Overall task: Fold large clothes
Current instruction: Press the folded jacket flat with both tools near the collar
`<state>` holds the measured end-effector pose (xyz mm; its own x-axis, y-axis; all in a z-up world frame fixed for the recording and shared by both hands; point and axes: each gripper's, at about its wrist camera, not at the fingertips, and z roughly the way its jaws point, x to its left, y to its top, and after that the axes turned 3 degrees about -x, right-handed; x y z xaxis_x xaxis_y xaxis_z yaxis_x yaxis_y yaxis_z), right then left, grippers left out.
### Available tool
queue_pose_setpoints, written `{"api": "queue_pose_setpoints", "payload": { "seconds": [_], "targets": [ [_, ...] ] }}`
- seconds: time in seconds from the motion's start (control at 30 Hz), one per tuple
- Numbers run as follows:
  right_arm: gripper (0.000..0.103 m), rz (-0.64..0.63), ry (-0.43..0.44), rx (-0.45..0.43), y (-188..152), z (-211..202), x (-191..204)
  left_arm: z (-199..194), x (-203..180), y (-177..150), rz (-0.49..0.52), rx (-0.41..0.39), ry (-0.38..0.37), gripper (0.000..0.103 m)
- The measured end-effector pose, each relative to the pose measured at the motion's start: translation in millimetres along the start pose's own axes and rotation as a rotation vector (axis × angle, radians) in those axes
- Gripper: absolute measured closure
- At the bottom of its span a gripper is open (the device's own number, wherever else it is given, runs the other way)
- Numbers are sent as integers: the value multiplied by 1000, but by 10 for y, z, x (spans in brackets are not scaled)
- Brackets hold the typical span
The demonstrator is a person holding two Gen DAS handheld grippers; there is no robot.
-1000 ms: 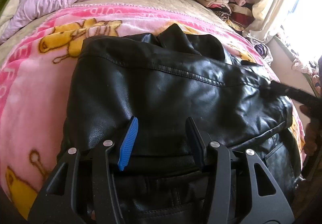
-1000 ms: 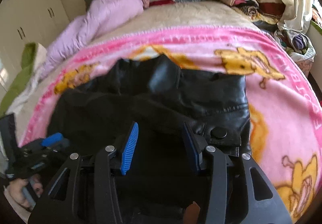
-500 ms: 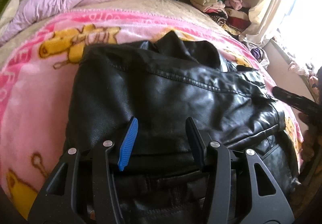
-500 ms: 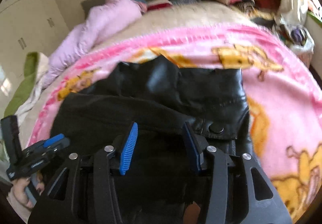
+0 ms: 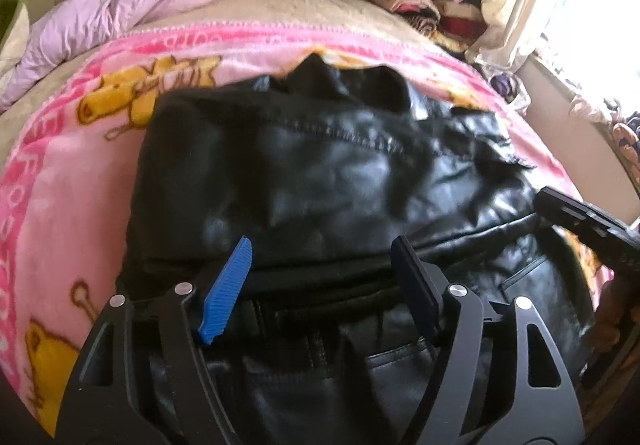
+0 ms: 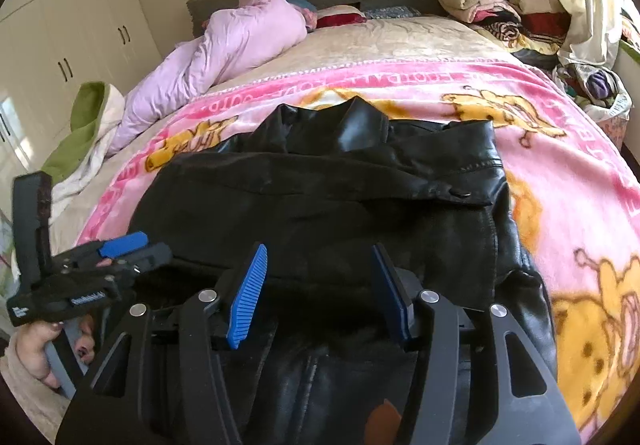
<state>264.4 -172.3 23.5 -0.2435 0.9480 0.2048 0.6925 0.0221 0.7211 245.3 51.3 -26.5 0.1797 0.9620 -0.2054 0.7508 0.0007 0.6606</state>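
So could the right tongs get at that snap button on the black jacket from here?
Probably yes: the right tongs stand open over the black jacket, and the snap button lies uncovered just ahead, nothing between.

Daylight enters from a window at two o'clock, blown out to white glare. Left wrist view is motion-blurred across the black jacket; right wrist view sharp. Fisheye bending and dark vignette at all edges.

Jacket lies on blanket; quilt behind, clothes pile far right.
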Motion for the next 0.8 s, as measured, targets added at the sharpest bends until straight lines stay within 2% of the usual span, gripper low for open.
{"api": "queue_pose_setpoints", "payload": {
  "seconds": [0.1,0.17,0.23,0.33,0.53,0.6,0.67,0.8],
  "targets": [
    [46,14,-22,42,-15,129,-59,127,53,-26,-20,25,2,39],
    [46,71,-34,132,-92,332,-192,207,115,-36,-41,29,-12,39],
    [46,139,-1,178,-175,472,-320,213,121,-38,-38,25,-16,39],
    [46,187,48,146,-235,484,-421,184,92,-58,-22,15,-11,39],
    [46,160,37,72,-147,172,-322,127,33,-90,0,-6,11,39],
    [42,148,27,34,-116,35,-297,50,-8,-107,13,-17,22,38],
    [32,140,22,6,-124,-104,-296,-11,-21,-126,8,-19,16,31],
    [21,127,7,-36,-174,-358,-295,-140,-20,-173,-8,-31,33,28]
  ]
}}
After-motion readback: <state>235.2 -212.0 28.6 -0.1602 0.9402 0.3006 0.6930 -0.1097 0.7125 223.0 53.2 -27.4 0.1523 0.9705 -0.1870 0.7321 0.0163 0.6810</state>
